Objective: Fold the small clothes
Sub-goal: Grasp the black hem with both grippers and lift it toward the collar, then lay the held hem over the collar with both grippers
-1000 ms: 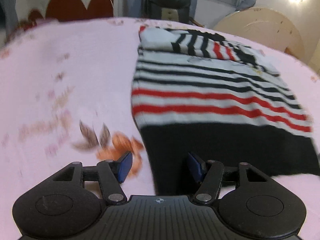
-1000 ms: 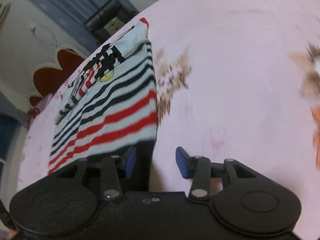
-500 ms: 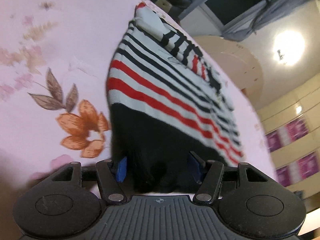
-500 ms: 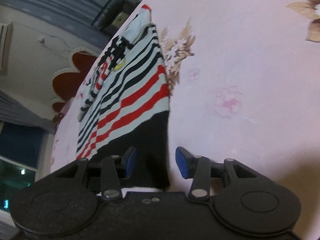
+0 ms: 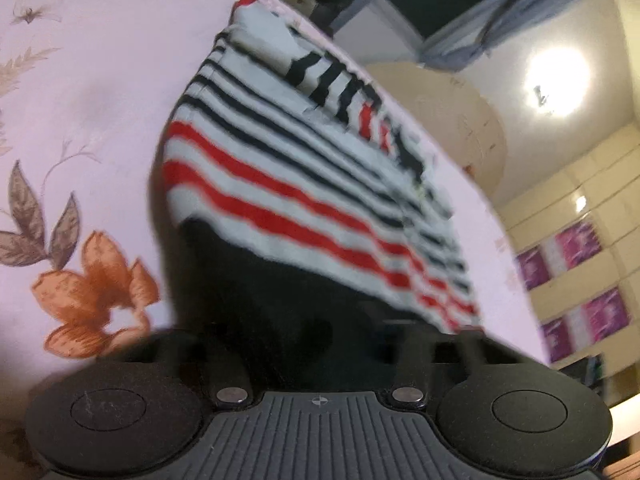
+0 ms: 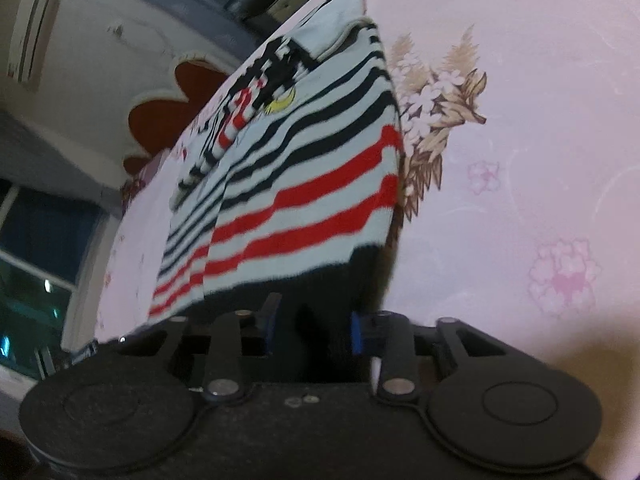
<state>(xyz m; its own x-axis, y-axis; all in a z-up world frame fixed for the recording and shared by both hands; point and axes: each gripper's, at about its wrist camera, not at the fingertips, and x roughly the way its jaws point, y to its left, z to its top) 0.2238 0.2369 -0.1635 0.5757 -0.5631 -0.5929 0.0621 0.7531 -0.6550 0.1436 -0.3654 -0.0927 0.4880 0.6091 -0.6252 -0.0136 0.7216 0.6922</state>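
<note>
Striped shirt (image 5: 304, 184) on floral sheet (image 6: 520, 120); no legible writing; black hem between spread fingers of left hand-held gripper (image 5: 316, 344) and right hand-held gripper (image 6: 312, 332).

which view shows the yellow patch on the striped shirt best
The right wrist view: the yellow patch sits in plain sight on the striped shirt, beside the black print. The left wrist view shows the shirt's stripes, but the patch cannot be made out there.

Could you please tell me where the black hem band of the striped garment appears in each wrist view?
Left wrist: black hem band at lower centre, running into the left tool.
Right wrist: black hem band at lower centre, between the right tool fingers.
Shared landmark: the two red stripes just above it.
</note>
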